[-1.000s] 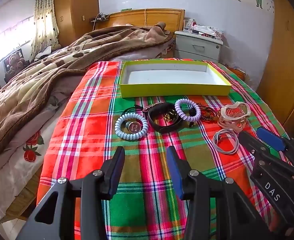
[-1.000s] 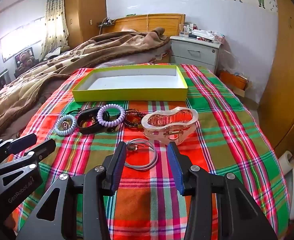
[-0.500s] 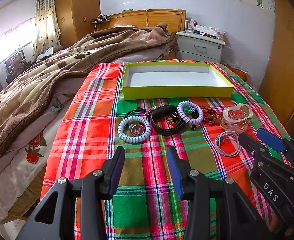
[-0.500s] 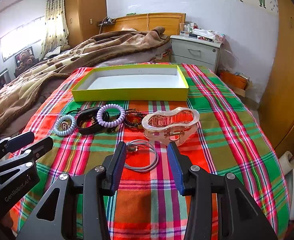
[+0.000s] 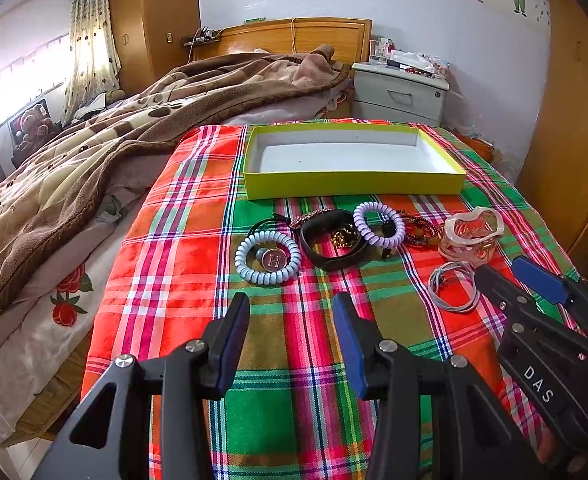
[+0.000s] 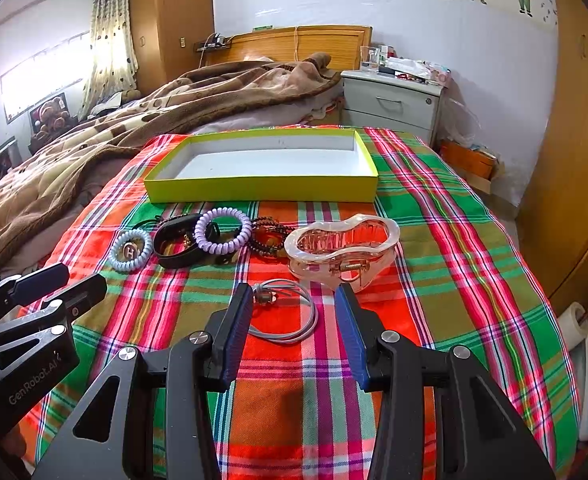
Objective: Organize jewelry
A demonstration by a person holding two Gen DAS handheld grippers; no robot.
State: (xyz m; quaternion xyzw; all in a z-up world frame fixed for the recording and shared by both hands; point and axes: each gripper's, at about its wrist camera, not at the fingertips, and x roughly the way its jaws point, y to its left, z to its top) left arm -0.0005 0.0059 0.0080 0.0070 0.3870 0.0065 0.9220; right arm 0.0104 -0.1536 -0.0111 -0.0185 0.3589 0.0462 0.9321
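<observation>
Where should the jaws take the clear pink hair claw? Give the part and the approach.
Grip the clear pink hair claw across its narrow waist, probably coming from above and the near side with the right gripper, which is open and closest. It lies flat on the plaid cloth, hinge spring facing the camera, so the pinched middle fits between the jaws.

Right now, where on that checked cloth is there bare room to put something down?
Inside the yellow box; on the checked cloth right of the clear hair claw; left of the pale blue coil tie. The row between them is crowded.
</observation>
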